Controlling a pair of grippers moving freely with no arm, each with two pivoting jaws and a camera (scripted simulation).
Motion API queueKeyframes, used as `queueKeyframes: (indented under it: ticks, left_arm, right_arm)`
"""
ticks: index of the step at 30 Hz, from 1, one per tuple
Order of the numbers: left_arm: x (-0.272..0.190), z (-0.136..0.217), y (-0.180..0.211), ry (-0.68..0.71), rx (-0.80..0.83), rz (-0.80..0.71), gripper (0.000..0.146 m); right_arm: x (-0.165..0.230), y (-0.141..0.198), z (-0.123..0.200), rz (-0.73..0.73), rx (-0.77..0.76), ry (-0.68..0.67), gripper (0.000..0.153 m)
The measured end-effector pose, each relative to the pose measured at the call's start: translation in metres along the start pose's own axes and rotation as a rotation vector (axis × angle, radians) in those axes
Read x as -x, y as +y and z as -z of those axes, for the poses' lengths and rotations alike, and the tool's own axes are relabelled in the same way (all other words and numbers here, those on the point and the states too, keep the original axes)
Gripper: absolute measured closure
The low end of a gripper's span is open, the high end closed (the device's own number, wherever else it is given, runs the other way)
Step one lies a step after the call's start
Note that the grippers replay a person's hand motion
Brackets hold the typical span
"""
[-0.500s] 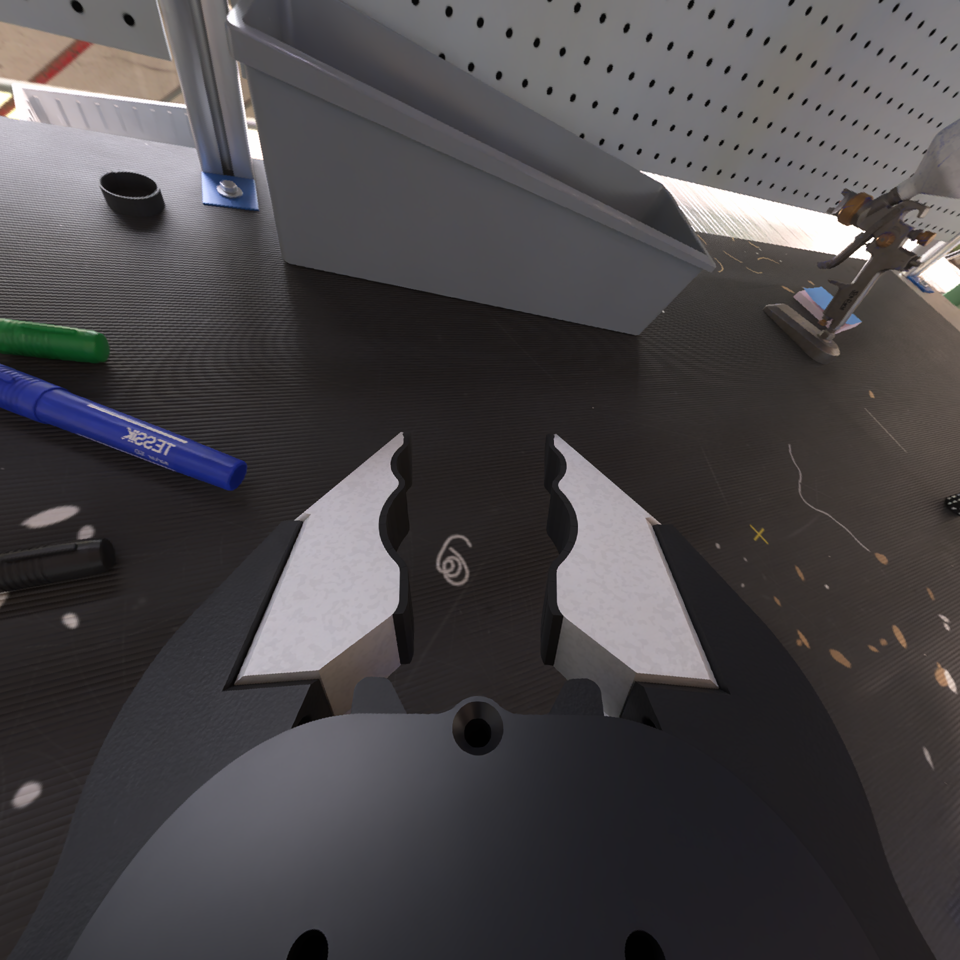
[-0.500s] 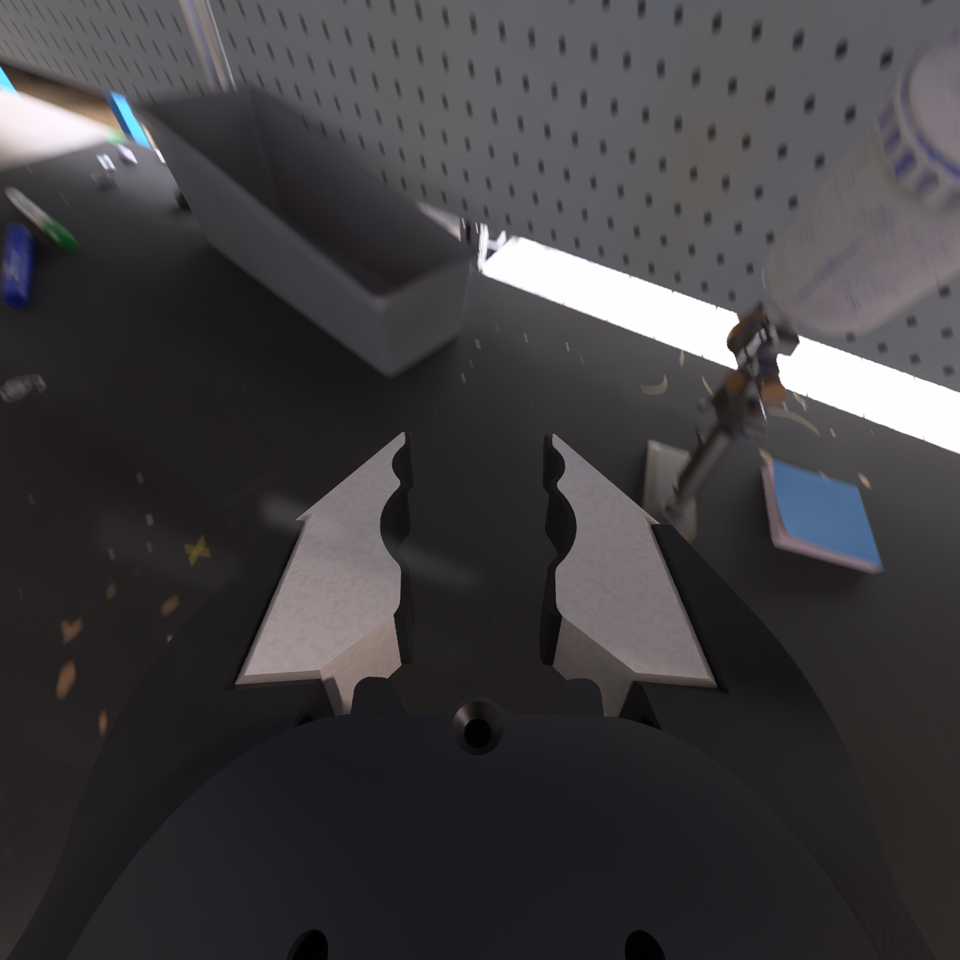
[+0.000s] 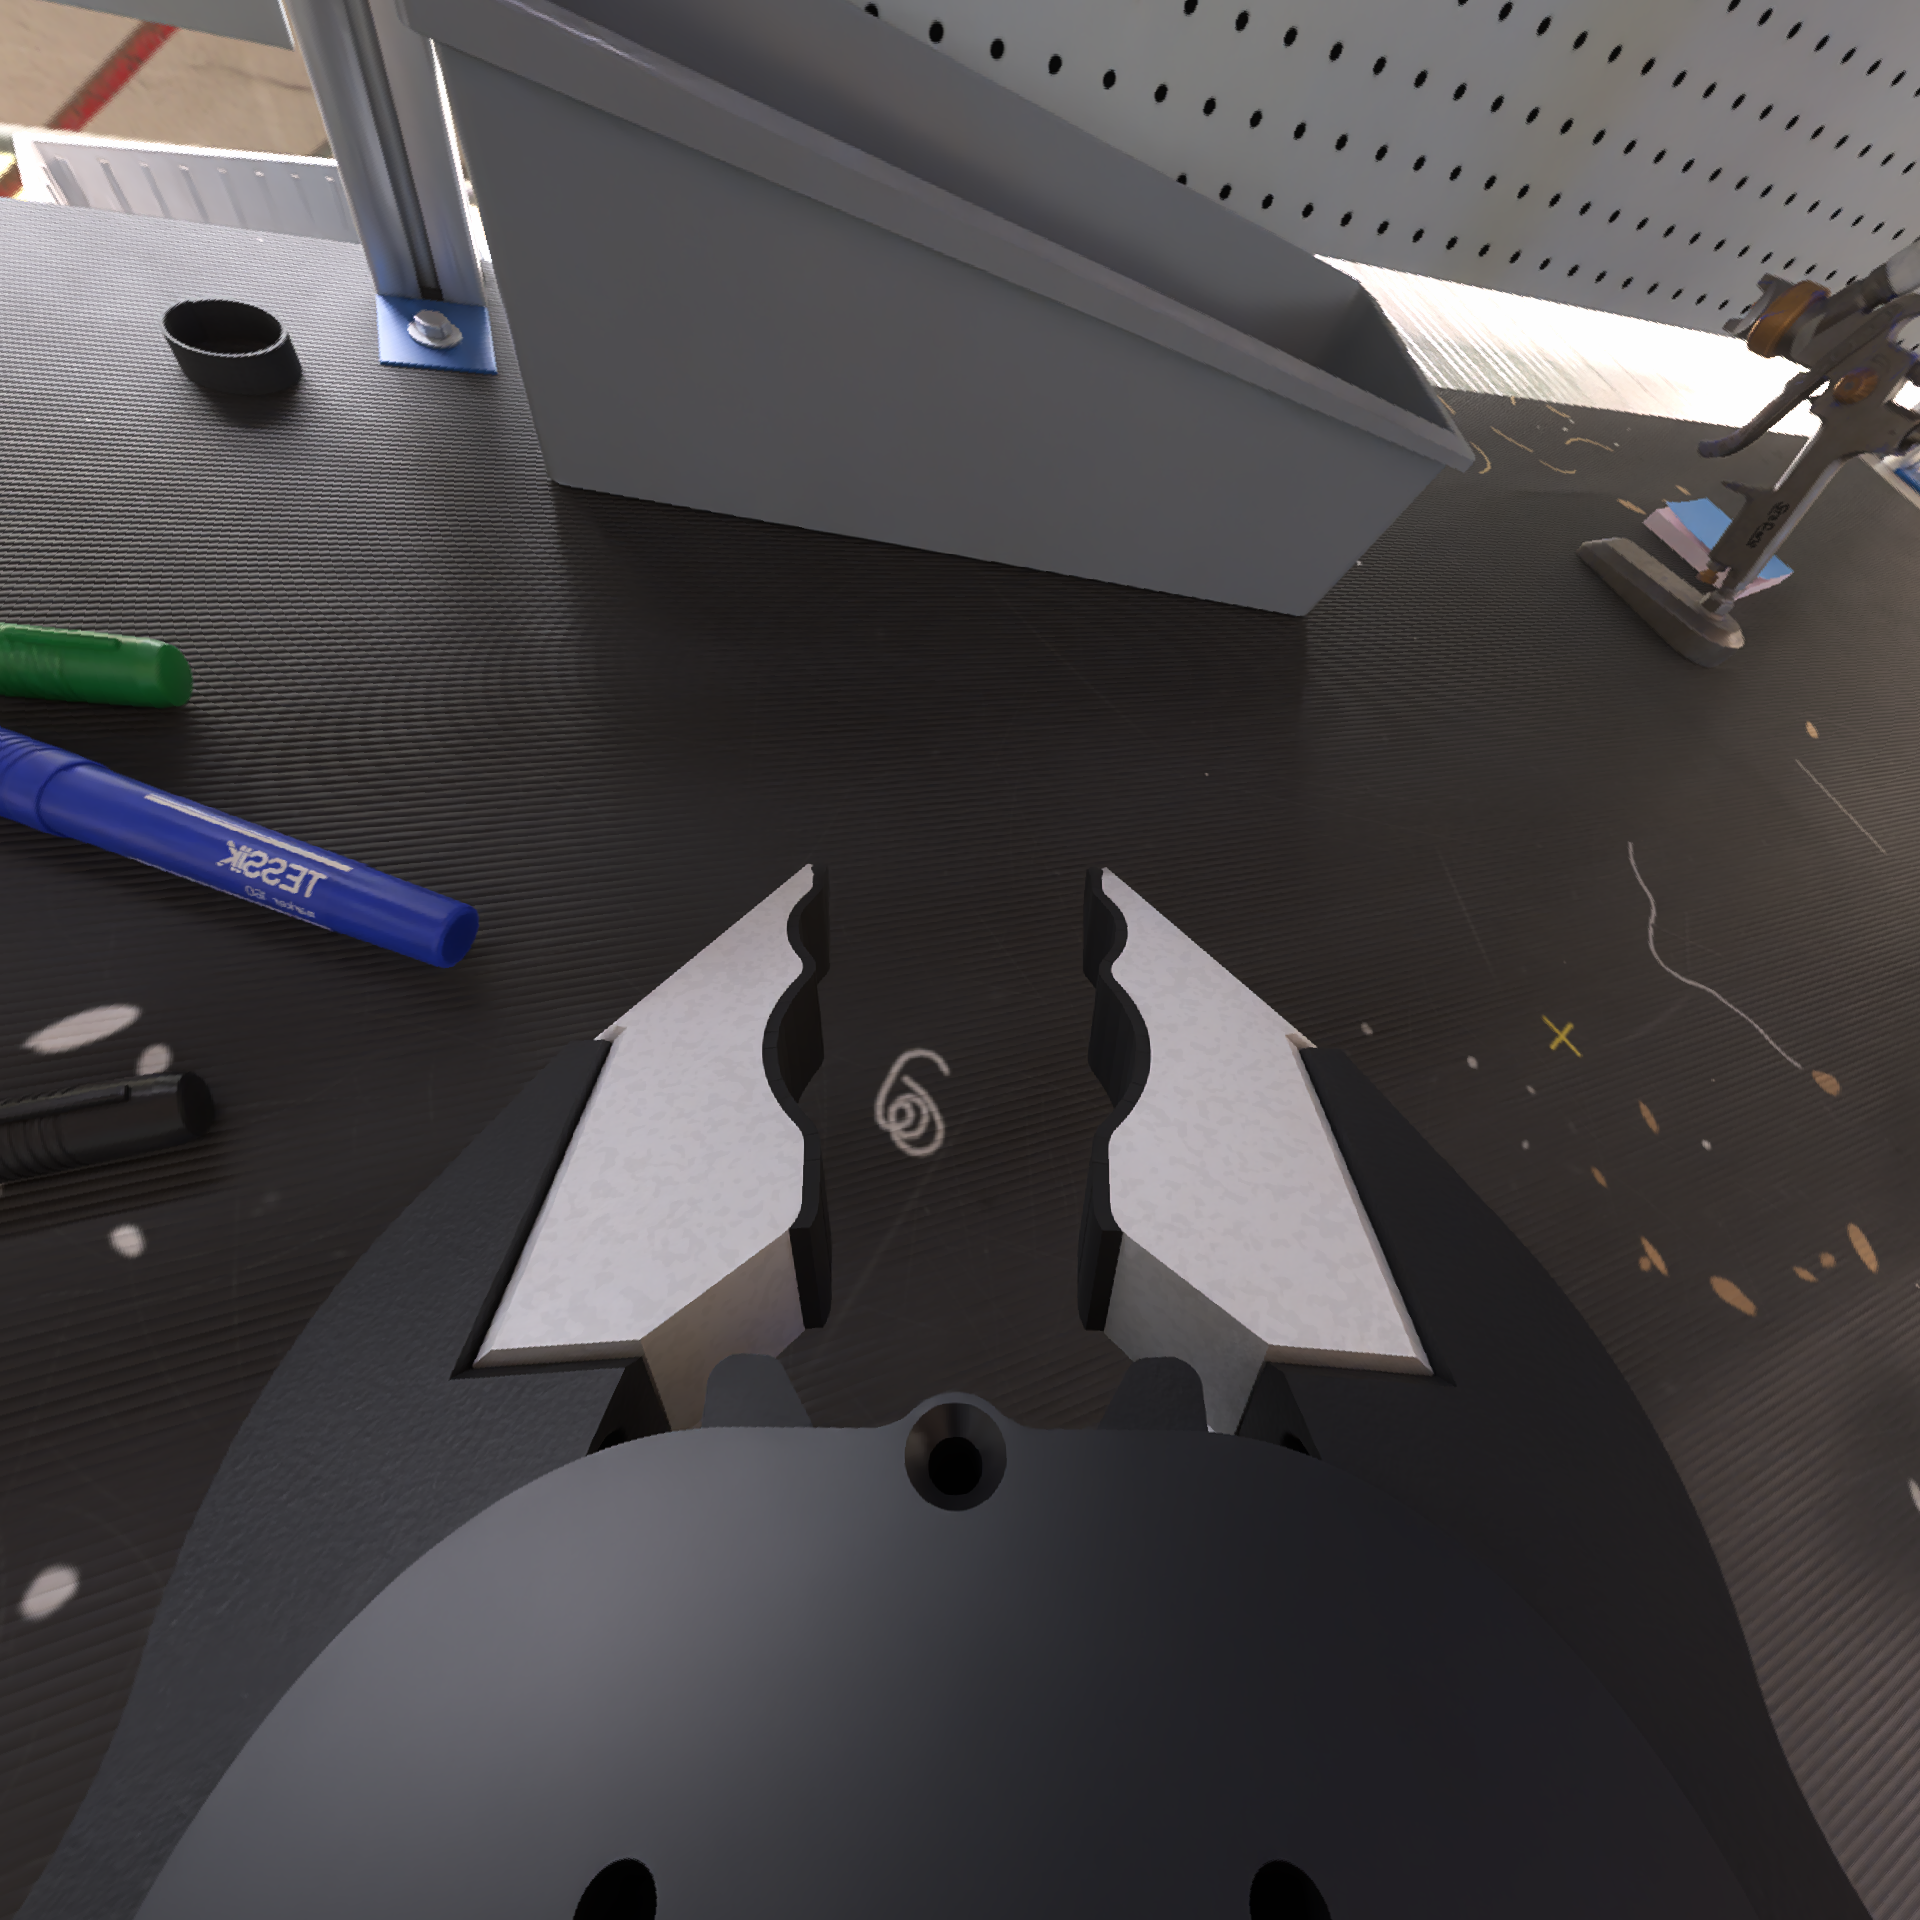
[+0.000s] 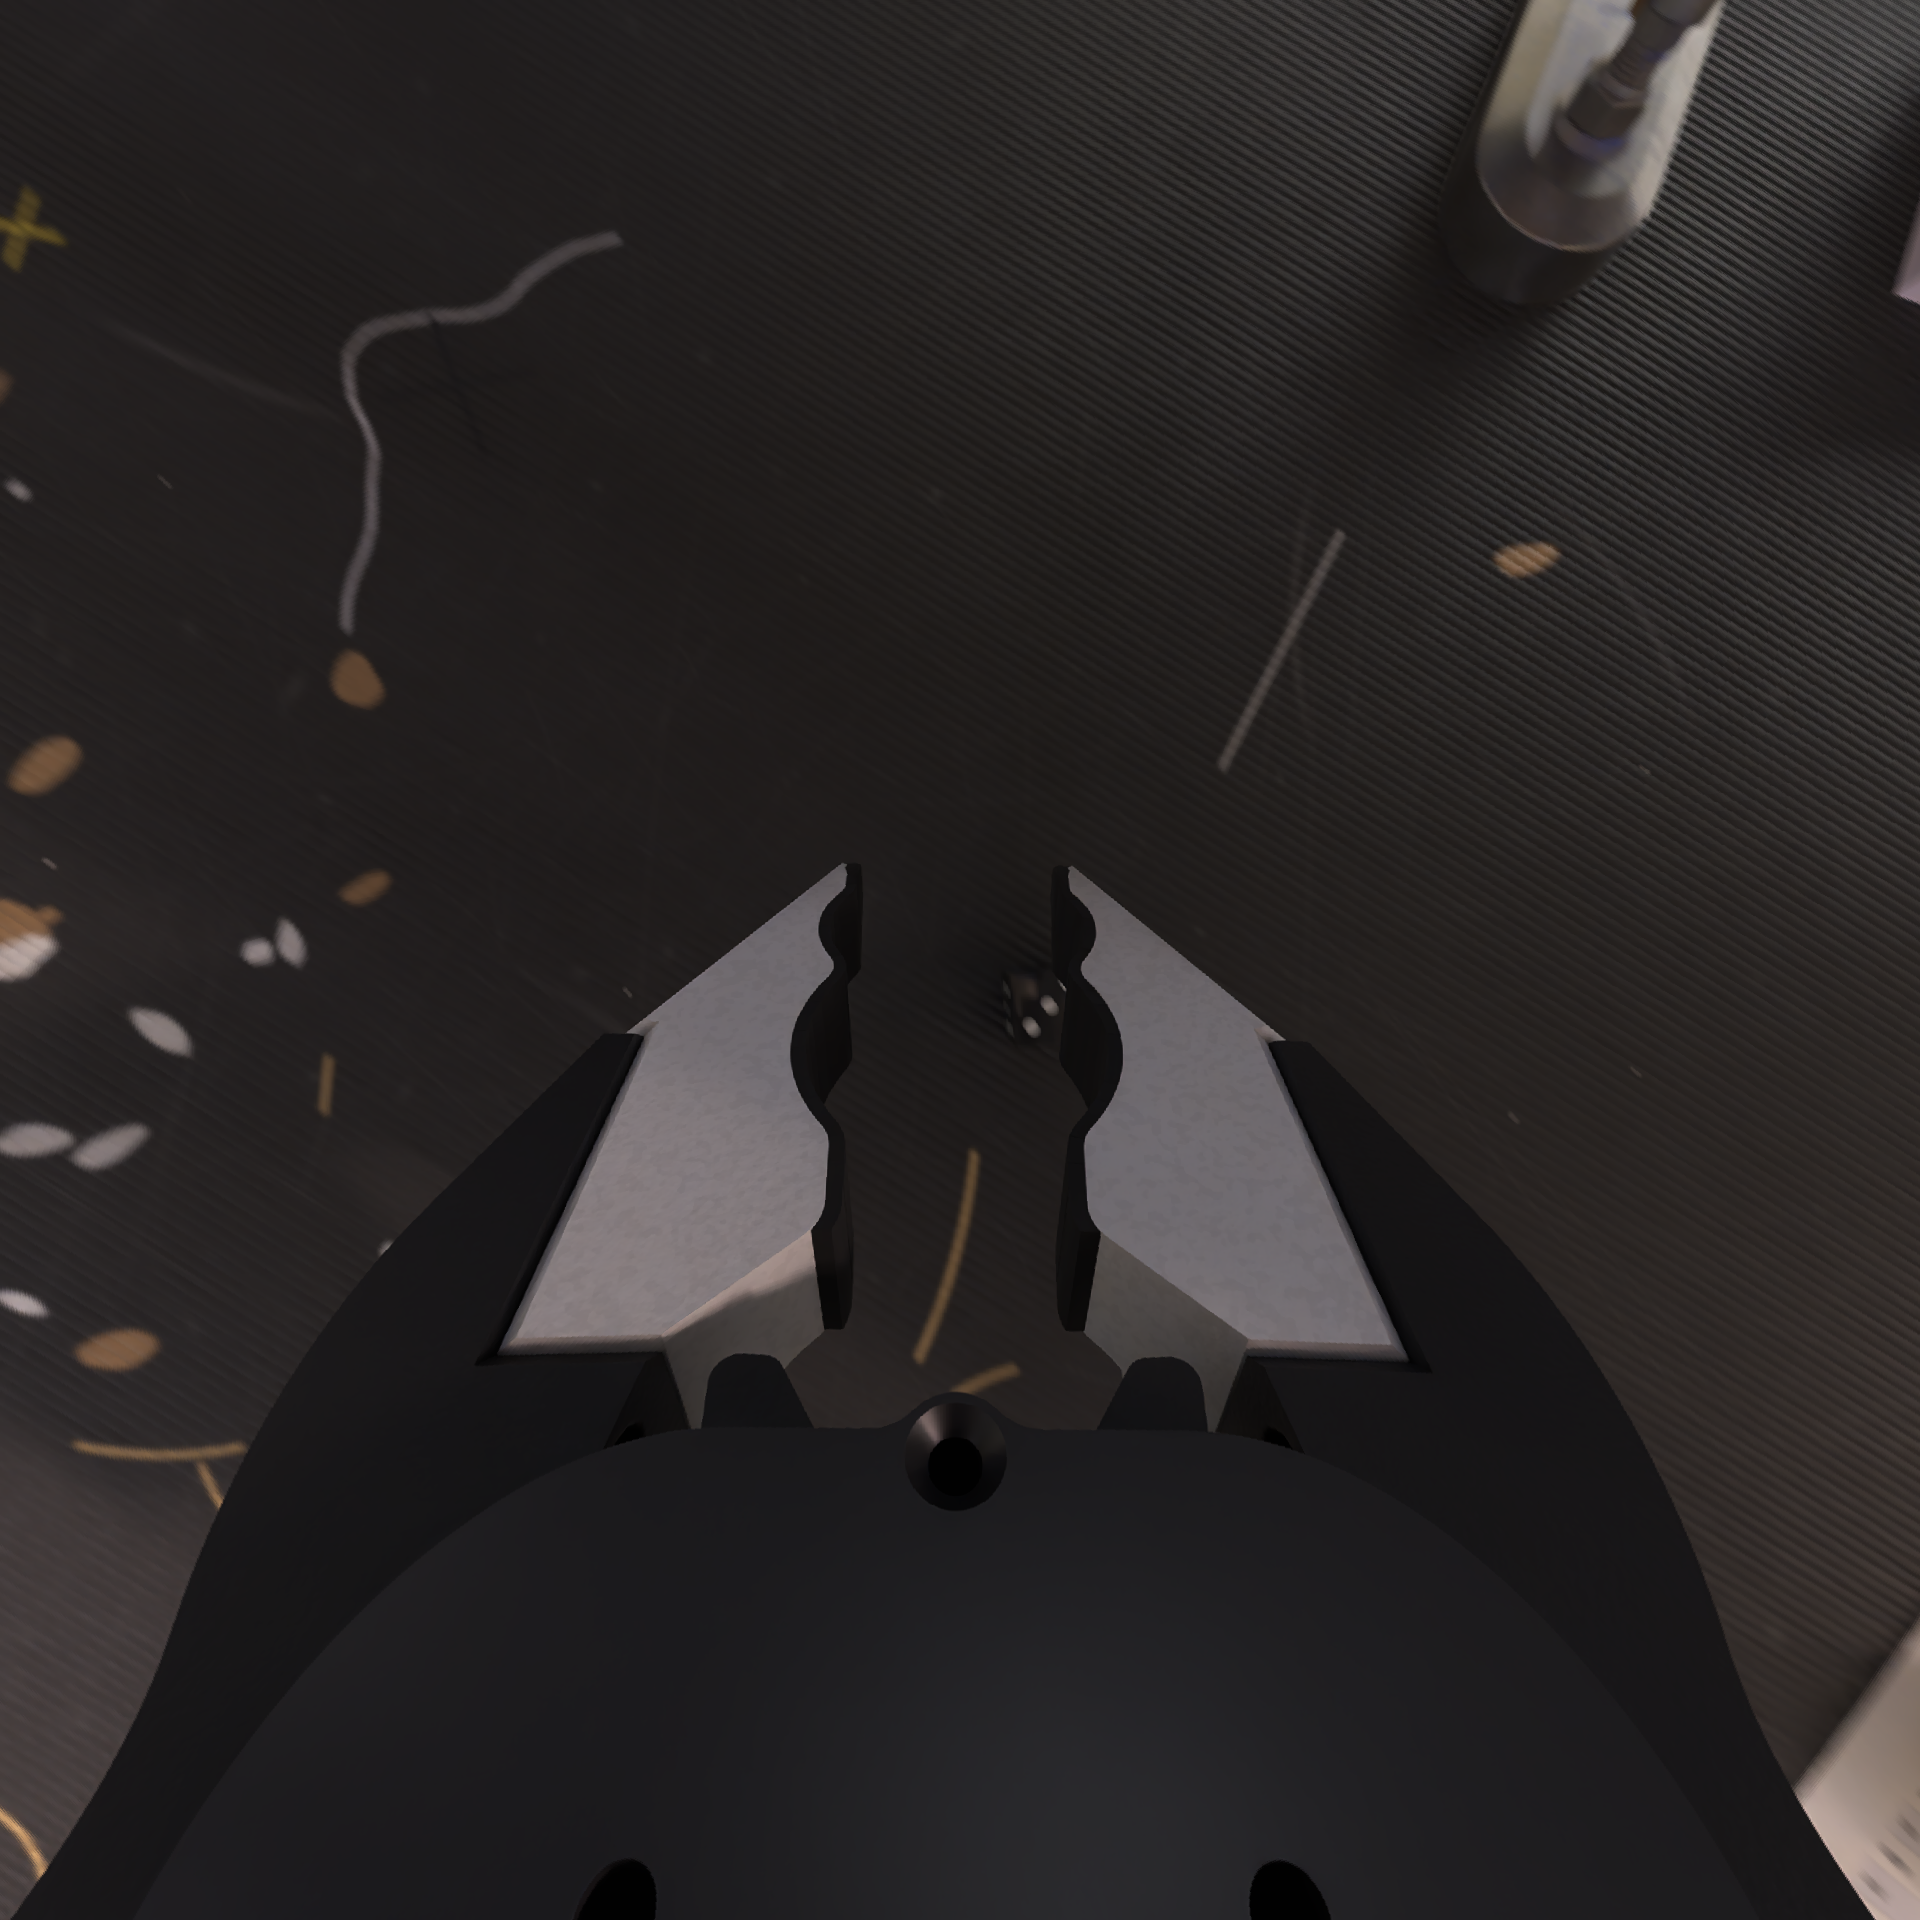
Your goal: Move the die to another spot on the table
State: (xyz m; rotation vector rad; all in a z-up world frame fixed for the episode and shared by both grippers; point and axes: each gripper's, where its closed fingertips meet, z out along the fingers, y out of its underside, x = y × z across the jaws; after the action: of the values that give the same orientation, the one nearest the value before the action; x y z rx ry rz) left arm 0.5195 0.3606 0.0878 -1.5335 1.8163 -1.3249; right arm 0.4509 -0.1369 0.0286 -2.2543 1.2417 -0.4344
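The die (image 4: pixel 1031 1006) is a small black cube with white pips, lying on the dark ribbed table (image 4: pixel 935 520). In the right wrist view my right gripper (image 4: pixel 956 883) points down at the table, open, with the die between its fingers, close to the right finger (image 4: pixel 1164 1122) and partly hidden by it. I cannot tell whether the finger touches it. My left gripper (image 3: pixel 956 883) is open and empty above a white spiral scribble (image 3: pixel 912 1103) on the table. The die does not show in the left wrist view.
A grey bin (image 3: pixel 935 343) stands ahead of the left gripper under a pegboard (image 3: pixel 1455 125). Blue (image 3: pixel 239 862), green (image 3: pixel 94 665) and black (image 3: pixel 99 1127) markers lie at left. A spray gun on a stand (image 3: pixel 1766 468) is at right; its base (image 4: pixel 1558 156) shows beyond the right gripper.
The right gripper has swung down from facing the pegboard and bin to facing the table, with the die now between its fingers, and its jaws have narrowed slightly. The left gripper has barely moved.
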Motion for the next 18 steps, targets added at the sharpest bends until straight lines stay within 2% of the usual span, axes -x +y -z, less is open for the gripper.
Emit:
queueKeyframes:
  ticks: [7,13,16,18]
  left_arm:
    - [-0.001,-0.003,0.005,-0.007,0.024,-0.020,0.097]
    - [-0.002,-0.004,0.006,-0.005,0.031,-0.029,0.097]
    - [-0.002,-0.004,0.006,-0.006,0.033,-0.032,0.097]
    - [-0.002,-0.004,0.007,-0.008,0.034,-0.032,0.097]
  right_arm:
    - [-0.021,0.025,0.012,-0.034,0.026,0.041,0.111]
    - [-0.021,0.029,0.005,0.022,-0.022,-0.026,0.105]
    - [-0.018,0.027,0.000,0.061,-0.049,-0.054,0.113]
    - [-0.018,0.028,-0.002,0.083,-0.046,-0.045,0.126]
